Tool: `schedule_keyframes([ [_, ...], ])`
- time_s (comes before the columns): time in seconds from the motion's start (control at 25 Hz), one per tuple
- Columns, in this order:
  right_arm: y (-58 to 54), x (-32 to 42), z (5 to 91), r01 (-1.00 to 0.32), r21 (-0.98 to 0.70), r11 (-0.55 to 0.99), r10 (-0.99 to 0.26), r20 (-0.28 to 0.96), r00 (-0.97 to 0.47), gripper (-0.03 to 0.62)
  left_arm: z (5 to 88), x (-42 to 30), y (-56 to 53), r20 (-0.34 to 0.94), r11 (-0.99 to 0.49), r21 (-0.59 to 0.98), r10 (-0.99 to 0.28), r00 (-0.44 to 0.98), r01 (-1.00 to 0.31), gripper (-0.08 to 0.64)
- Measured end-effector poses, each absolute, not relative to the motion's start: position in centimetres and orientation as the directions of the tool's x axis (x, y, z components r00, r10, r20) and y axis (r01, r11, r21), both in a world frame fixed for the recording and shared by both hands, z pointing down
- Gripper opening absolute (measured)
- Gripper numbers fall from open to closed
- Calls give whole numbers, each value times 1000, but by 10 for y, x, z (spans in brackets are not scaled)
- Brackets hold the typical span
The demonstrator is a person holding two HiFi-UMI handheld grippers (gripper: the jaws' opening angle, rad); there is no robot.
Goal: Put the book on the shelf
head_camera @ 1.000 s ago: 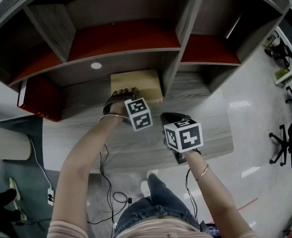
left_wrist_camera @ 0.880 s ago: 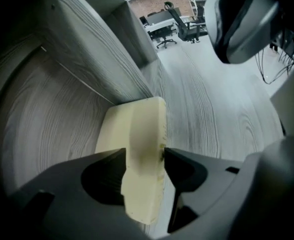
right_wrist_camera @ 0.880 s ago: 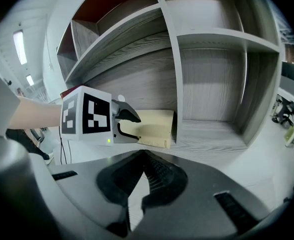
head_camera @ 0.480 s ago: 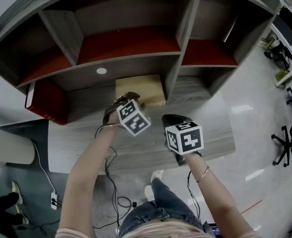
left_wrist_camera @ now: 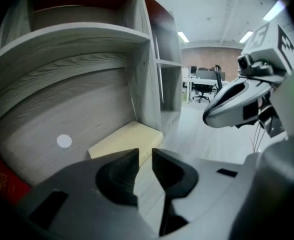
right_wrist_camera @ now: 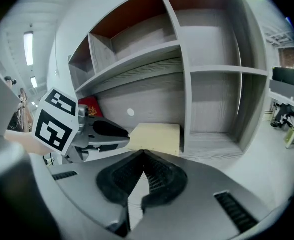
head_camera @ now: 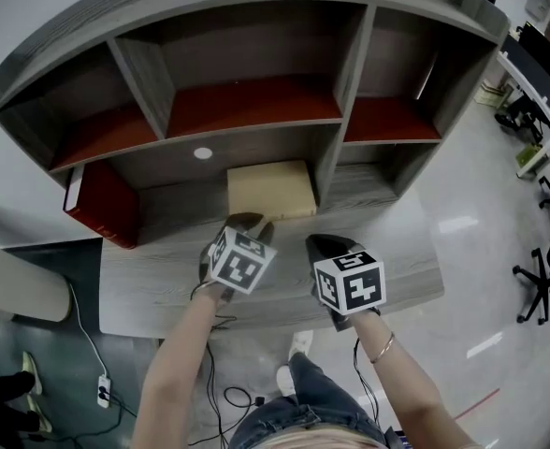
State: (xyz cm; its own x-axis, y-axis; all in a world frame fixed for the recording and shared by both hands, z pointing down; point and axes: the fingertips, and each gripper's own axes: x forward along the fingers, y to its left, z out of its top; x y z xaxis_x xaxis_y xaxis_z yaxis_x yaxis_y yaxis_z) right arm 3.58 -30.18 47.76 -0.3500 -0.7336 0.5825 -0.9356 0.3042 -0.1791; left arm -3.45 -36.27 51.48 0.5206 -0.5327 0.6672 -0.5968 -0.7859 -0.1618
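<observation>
The tan book [head_camera: 270,190] lies flat on the grey desk board [head_camera: 153,269], tucked into the middle bay under the shelf [head_camera: 256,110]. It also shows in both gripper views [left_wrist_camera: 124,139] [right_wrist_camera: 157,136]. My left gripper [head_camera: 250,221] hovers just in front of the book, clear of it. Its jaws [left_wrist_camera: 145,156] are closing, with a narrow gap left and nothing between them. To the right, my right gripper [head_camera: 324,244] hangs over the desk, its jaws [right_wrist_camera: 143,156] shut and empty.
A red book [head_camera: 102,204] stands in the left bay. The upper shelf bays have red floors and hold nothing. A round white cap [head_camera: 203,153] marks the back panel. Office chairs [head_camera: 546,279] stand at the right, and cables [head_camera: 209,382] lie on the floor below the desk.
My left gripper has drawn back from the book toward the desk's front, and its jaws have narrowed from wide. The head view has tipped up, showing more shelf. The right gripper barely moved.
</observation>
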Motion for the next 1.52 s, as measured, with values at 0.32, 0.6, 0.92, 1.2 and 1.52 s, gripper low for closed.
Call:
schedule_keyframes([
  [0.32,-284,26,468,-933,-177,315,-751,554,-359,9,490,-60,-330,594,-729,-58,-574,564,-682,77],
  [0.6,-265,16,458,-925,-205,318,-788,486,-379,9,476,-73,-303,535,-678,7,-619,575,-735,67],
  [0.92,-248,2,445,-904,-231,360,-800,421,-427,8,458,-85,-276,473,-629,52,-668,574,-776,67],
  [1.2,-229,-10,441,-897,-216,385,-811,385,-440,8,452,-103,-242,433,-589,138,-687,584,-796,66],
  [1.52,-212,-17,427,-898,-199,394,-826,351,-440,8,445,-117,-216,405,-561,181,-706,581,-807,66],
])
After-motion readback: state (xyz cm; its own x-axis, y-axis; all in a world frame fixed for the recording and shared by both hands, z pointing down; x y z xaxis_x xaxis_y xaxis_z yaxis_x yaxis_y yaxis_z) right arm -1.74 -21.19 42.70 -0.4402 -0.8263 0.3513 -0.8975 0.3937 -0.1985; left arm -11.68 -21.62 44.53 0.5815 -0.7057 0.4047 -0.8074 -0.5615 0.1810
